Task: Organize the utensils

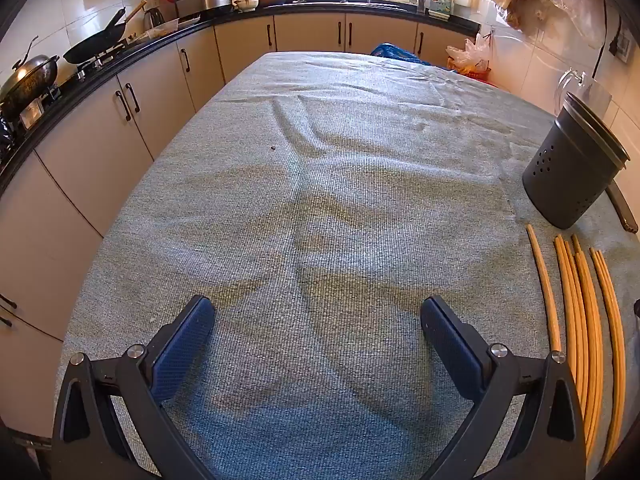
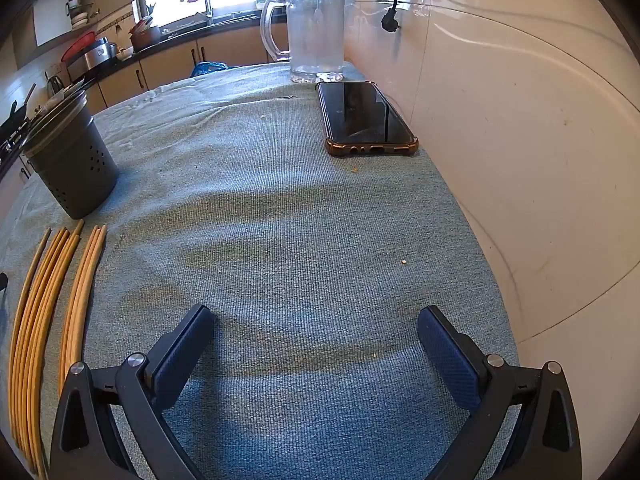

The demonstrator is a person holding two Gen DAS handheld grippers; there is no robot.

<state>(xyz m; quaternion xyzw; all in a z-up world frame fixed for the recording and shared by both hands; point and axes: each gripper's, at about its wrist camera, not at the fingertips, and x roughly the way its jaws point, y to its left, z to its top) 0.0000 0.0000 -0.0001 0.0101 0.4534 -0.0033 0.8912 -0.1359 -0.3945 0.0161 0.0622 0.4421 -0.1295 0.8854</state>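
Several wooden chopsticks [image 1: 580, 320] lie side by side on the grey-green tablecloth [image 1: 320, 200], at the right edge of the left wrist view and the left edge of the right wrist view [image 2: 48, 312]. A dark grey perforated utensil holder [image 1: 572, 168] stands upright just beyond them; it also shows in the right wrist view [image 2: 72, 160]. My left gripper [image 1: 318, 312] is open and empty, left of the chopsticks. My right gripper [image 2: 316, 320] is open and empty, right of the chopsticks.
A phone [image 2: 366, 118] in a brown case lies near the wall, with a glass mug [image 2: 312, 32] behind it. A tiled wall [image 2: 520, 160] borders the table's right side. Kitchen cabinets [image 1: 120, 120] and a stove with pans [image 1: 96, 40] run along the left.
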